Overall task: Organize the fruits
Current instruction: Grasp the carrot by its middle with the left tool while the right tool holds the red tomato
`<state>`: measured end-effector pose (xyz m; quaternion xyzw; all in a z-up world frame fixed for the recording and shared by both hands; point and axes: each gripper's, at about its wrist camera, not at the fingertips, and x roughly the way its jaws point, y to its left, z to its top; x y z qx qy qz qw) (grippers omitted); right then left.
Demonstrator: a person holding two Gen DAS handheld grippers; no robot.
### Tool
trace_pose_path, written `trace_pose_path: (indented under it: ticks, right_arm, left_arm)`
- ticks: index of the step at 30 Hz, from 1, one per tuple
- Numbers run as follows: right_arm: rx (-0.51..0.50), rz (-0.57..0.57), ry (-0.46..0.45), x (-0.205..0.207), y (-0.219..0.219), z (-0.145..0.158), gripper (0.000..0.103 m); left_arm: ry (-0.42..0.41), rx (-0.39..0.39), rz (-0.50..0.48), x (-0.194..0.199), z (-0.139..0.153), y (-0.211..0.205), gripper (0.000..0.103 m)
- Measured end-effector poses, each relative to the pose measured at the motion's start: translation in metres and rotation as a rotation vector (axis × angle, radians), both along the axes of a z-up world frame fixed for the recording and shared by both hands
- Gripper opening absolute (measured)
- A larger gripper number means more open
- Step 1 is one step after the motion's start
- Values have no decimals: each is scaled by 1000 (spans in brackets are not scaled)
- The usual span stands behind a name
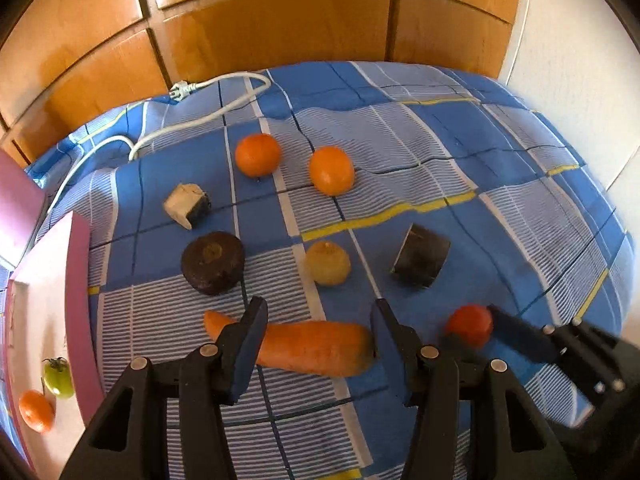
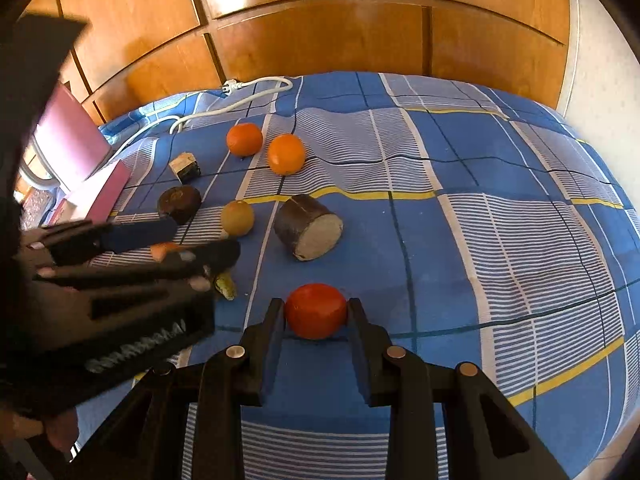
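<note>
Red tomato [image 2: 316, 311] and two oranges [image 2: 244, 139] [image 2: 285, 154] lie on the bedspread.

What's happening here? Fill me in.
A person is sorting produce on a blue checked bedspread. The right tongs bracket a round red tomato, fingers touching its sides. The left tongs stand open over a long orange carrot. A small orange mandarin and green tomato already lie in the pink box.

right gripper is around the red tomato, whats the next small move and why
Probably squeeze the right gripper shut on the red tomato. Its fingers flank the tomato on both sides, apparently touching it, while it sits on the bedspread. Once held, it could go to the pink box, which already holds a green tomato and an orange.
</note>
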<state>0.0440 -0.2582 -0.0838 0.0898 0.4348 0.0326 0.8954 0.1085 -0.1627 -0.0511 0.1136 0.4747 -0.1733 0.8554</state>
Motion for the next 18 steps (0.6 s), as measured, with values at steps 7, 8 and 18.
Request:
trace_pose_path:
  ticks: [7, 8, 18]
  right_arm:
    - [7, 14, 3, 0, 1, 0, 31]
    - [7, 22, 5, 0, 3, 0, 31]
    - [-20, 99, 5, -8, 26, 0, 31]
  left_arm:
    - [15, -65, -12, -13, 3, 19, 55]
    - [19, -77, -10, -16, 4, 23, 55]
    - [101, -183, 53, -36, 0, 63, 68]
